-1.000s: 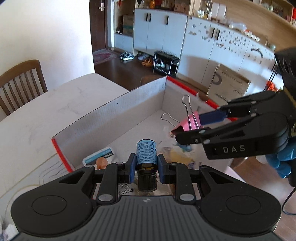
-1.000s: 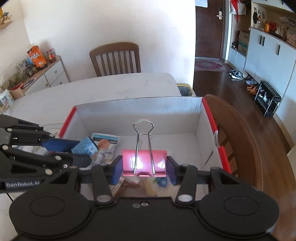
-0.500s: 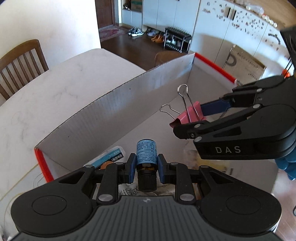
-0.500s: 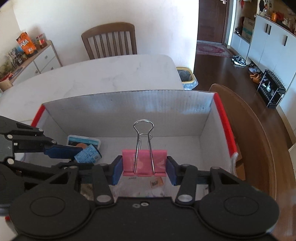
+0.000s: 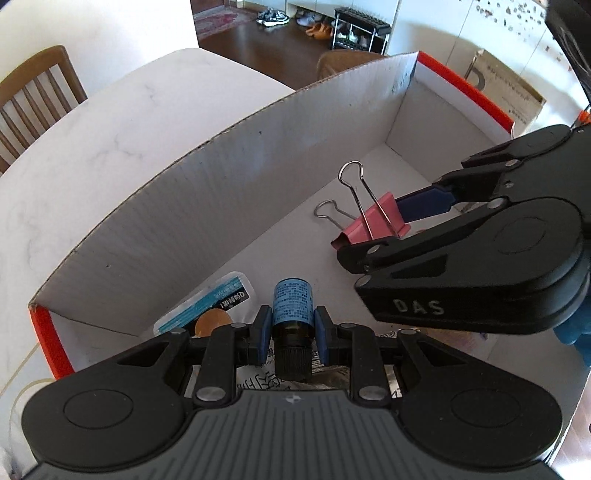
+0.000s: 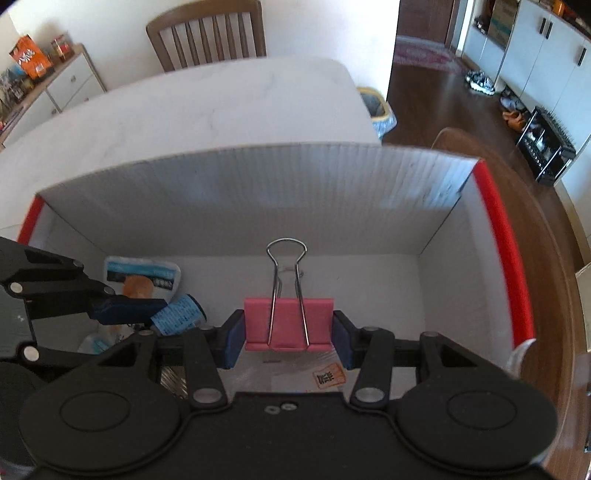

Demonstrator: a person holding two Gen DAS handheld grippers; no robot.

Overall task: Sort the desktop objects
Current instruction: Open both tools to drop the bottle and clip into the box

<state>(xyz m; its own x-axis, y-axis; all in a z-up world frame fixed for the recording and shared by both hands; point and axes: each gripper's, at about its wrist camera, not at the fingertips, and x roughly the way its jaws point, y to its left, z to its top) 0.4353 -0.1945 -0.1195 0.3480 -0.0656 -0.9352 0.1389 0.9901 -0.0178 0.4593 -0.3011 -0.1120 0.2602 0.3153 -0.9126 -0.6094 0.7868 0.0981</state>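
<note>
Both grippers hang over an open cardboard box (image 6: 258, 192) with red outer edges, which sits on a pale marble-look table (image 6: 221, 103).

The left gripper (image 5: 291, 334) is clamped on a small dark bottle (image 5: 291, 314) with a blue printed label, its black cap toward the camera and its labelled body pointing down into the box. The blue pads (image 5: 263, 332) press on the bottle from both sides.

The right gripper (image 6: 288, 332) grips a pink binder clip (image 6: 288, 325) by the ends of its body, the pads tight against it. The clip's wire handles stick forward, toward the box's far wall. In the left wrist view the same clip (image 5: 373, 221) shows just right of the bottle, held above the box floor, with the right gripper's black frame close beside the left one. A blue glove (image 5: 576, 328) shows behind that frame.

On the box floor, below and beside the bottle, lies a white and blue packet (image 5: 218, 299) with an orange round picture on it. Printed paper (image 5: 266, 382) lies under the left gripper, and a small orange tag (image 6: 328, 377) lies under the clip. The far right part of the box floor is bare.

Around the table stand a wooden chair (image 6: 207, 33), a second chair back (image 6: 480, 147) just past the box's right wall, white cabinets (image 6: 535, 48) and a black shoe rack (image 6: 546, 147).
</note>
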